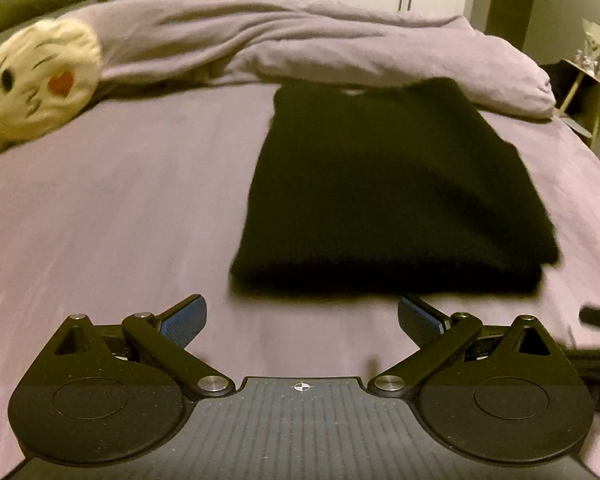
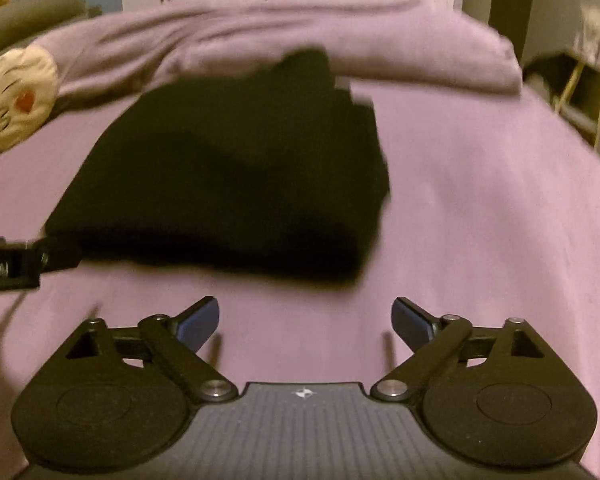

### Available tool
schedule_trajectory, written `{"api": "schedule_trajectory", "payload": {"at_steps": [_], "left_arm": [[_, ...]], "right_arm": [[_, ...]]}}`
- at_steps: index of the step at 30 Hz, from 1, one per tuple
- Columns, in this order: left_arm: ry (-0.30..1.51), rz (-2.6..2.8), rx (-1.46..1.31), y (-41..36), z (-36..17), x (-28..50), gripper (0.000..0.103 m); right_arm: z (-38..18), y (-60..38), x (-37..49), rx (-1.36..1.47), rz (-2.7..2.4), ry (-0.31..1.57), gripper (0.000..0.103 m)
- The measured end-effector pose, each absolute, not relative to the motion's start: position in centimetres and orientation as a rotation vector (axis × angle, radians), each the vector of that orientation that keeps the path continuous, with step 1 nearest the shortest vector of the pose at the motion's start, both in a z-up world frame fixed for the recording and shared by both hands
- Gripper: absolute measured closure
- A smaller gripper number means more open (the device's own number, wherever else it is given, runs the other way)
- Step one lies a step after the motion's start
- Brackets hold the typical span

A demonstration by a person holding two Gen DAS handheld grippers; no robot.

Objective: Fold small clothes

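Nearest the lens in each wrist view are the black linkages and blue-padded fingers of the two hand-held tongs: the left gripper (image 1: pixel 302 316) stands spread wide with only bare sheet between its pads, and the right gripper (image 2: pixel 305 318) is likewise spread to its widest, pinching nothing. Just beyond both sets of fingertips lies the black knitted garment (image 1: pixel 384 196), folded into a thick, roughly rectangular stack on the mauve bed sheet (image 1: pixel 112 216), its near edge close to the fingertips but apart from them. In the right wrist view its far right corner looks a little uneven, though blur hides detail. Further off a crumpled mauve duvet (image 1: pixel 300 44) runs across the far side of the bed, and a cream round cat-face cushion (image 1: pixel 40 80) sits far left. By my judgement this garment's folding is essentially done and let go; what may remain is tidying that corner or moving it aside, and no other clothes are in view.
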State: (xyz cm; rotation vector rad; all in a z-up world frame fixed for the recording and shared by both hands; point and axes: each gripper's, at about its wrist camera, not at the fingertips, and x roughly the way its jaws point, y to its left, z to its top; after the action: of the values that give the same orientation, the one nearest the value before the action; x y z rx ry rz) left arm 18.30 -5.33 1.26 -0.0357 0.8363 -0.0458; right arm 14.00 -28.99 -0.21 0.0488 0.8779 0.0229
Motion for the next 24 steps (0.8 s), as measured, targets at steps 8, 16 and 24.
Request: {"api": "schedule_trajectory", "payload": {"at_steps": [8,16,24], "left_arm": [[0.932,0.005,-0.09,-3.9,2.2,11.4,0.0],[0.915,0.052,-0.04,-3.1,4.9,11.4,0.0],[0.944,0.027,0.031,-4.6,4.9,13.2,0.0]], "right_arm": [[1.7,-27.8,6.2,0.075,0.018,0.933,0.004],[4.5,-25.3,8.3,0.01,-0.041,0.96,0.004],[4.6,-25.3,10.6,0.02,-0.066,0.965,0.004]]}}
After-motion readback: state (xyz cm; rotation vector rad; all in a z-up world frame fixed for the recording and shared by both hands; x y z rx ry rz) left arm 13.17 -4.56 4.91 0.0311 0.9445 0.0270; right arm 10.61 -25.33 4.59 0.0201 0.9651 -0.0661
